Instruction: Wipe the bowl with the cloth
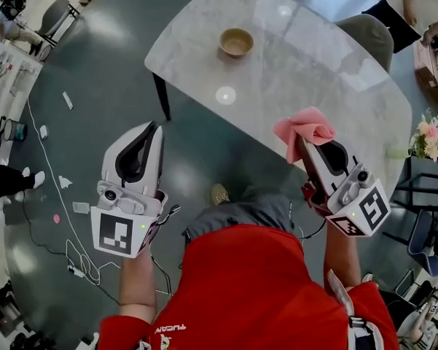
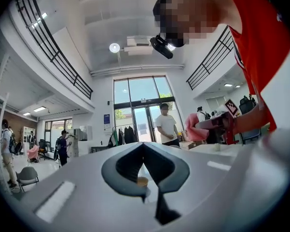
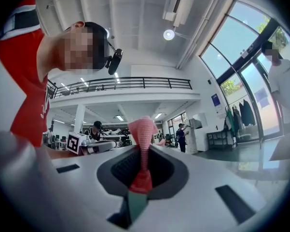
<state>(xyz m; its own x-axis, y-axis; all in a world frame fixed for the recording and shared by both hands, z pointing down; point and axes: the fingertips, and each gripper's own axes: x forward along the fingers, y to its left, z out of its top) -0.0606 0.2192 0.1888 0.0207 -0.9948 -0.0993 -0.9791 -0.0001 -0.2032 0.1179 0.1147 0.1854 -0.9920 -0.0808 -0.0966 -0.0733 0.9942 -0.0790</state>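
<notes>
A tan bowl (image 1: 236, 41) stands on the pale marble table (image 1: 328, 71), toward its far left end. My right gripper (image 1: 300, 138) is shut on a pink cloth (image 1: 304, 127) that bunches above its jaw tips, over the table's near edge. The right gripper view shows the pink cloth (image 3: 142, 144) pinched upright between the jaws. My left gripper (image 1: 153, 128) is held over the floor, left of the table, shut with nothing in it. In the left gripper view the bowl (image 2: 142, 181) shows small between the closed jaw tips, and the right gripper with the cloth (image 2: 197, 127) appears at the right.
A grey chair (image 1: 368, 35) stands at the table's far side, and a dark table leg (image 1: 162, 97) at the left corner. Flowers (image 1: 428, 137) sit at the right. Cables and scraps of paper (image 1: 64, 182) lie on the dark floor. People stand near the glass doors.
</notes>
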